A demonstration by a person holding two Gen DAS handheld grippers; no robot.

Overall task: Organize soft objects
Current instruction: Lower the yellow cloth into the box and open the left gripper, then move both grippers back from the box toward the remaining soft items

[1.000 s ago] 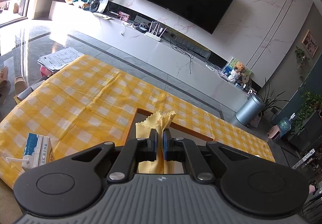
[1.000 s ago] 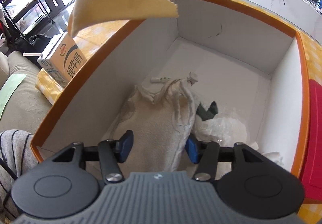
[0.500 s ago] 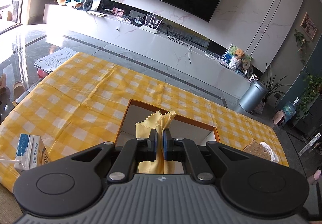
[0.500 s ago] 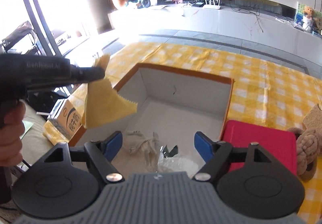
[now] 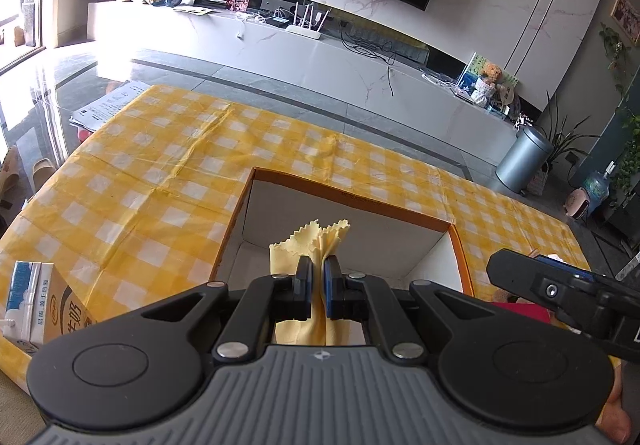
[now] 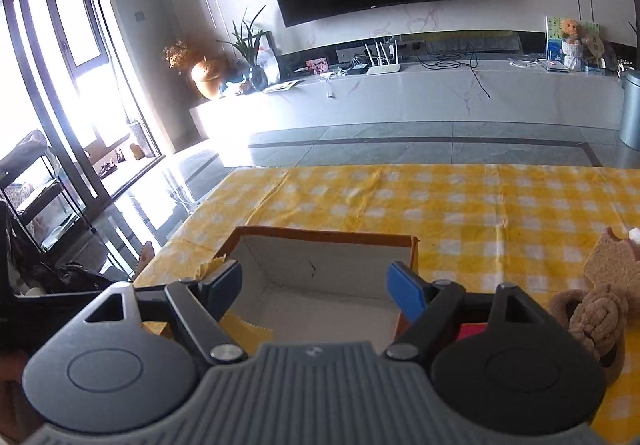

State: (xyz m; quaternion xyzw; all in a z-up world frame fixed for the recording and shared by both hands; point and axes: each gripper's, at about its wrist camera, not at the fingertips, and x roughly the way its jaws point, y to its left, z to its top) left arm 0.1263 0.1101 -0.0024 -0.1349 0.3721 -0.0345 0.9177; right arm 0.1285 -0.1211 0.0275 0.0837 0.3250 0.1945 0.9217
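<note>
My left gripper [image 5: 318, 277] is shut on a pale yellow cloth [image 5: 316, 241] with zigzag edges, which hangs over the open orange-rimmed cardboard box [image 5: 352, 201]. In the right wrist view the cloth [image 6: 248, 329] dangles at the box's near left side. My right gripper [image 6: 316, 281] stands open above the near edge of the box [image 6: 320, 235], with nothing between its blue pads. One of its fingers [image 5: 560, 285] shows at the right of the left wrist view. A brown plush toy [image 6: 596, 317] lies to the right of the box.
A milk carton [image 5: 36, 309] stands at the table's near left corner. A red flat item [image 6: 470, 333] lies right beside the box. The yellow checked tablecloth [image 5: 160, 173] covers the table. A bread-like slice [image 6: 612, 257] sits beyond the plush toy.
My right gripper let go of the white cloth bundle in the box, rose out and widened its jaws. My left gripper carried the yellow cloth over the box and slightly lower.
</note>
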